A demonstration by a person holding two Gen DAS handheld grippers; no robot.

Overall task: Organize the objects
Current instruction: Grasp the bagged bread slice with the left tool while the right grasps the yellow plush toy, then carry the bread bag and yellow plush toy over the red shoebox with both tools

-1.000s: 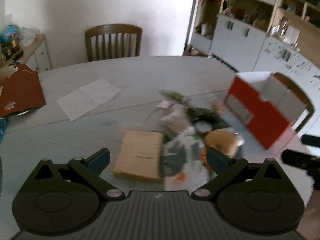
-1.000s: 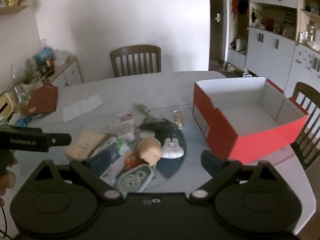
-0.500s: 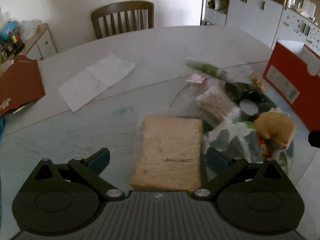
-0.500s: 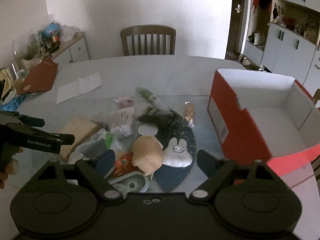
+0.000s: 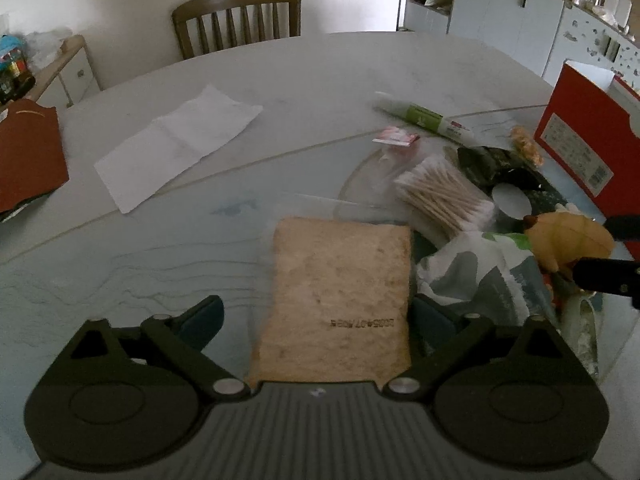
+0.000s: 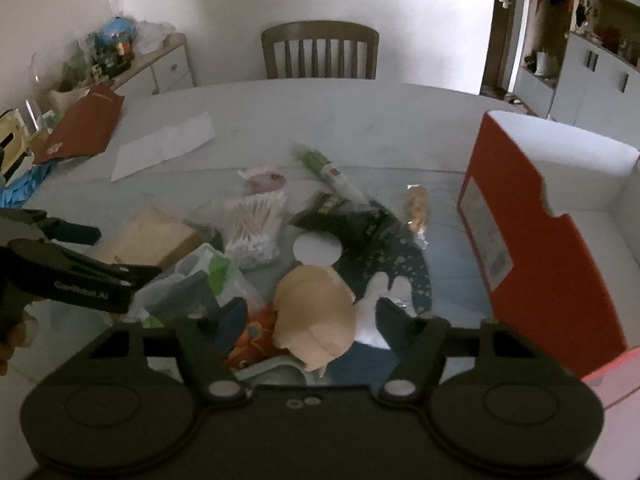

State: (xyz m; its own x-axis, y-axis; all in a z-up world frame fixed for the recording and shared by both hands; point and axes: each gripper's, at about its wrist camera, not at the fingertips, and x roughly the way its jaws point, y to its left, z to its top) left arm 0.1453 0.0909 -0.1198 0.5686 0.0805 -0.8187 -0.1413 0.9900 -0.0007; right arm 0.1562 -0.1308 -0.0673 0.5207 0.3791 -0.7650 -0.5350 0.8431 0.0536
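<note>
A tan wrapped slab [image 5: 340, 280] lies flat on the glass turntable [image 5: 160, 280]. My left gripper [image 5: 316, 320] straddles its near end, and its jaws are closing. The right pad sits at the slab's edge and the left pad stands clear of it. A peach doll head [image 6: 316, 316] rests on the pile of small items. My right gripper [image 6: 314, 320] reaches around it with its jaws closing, a gap showing on both sides. The open red box [image 6: 540, 240] stands to the right, its inside white.
A bag of cotton swabs [image 5: 444, 196], a green tube [image 5: 424, 118], a dark packet [image 6: 344, 220] and a crumpled green-white bag [image 5: 480, 272] crowd the turntable. White paper [image 5: 180, 144] and a red-brown bag [image 5: 28, 160] lie at the left. A wooden chair [image 5: 236, 20] stands behind the table.
Both grippers have come down towards the table. The left now frames the tan slab, which has grown large. The right's fingers have drawn in around the doll head.
</note>
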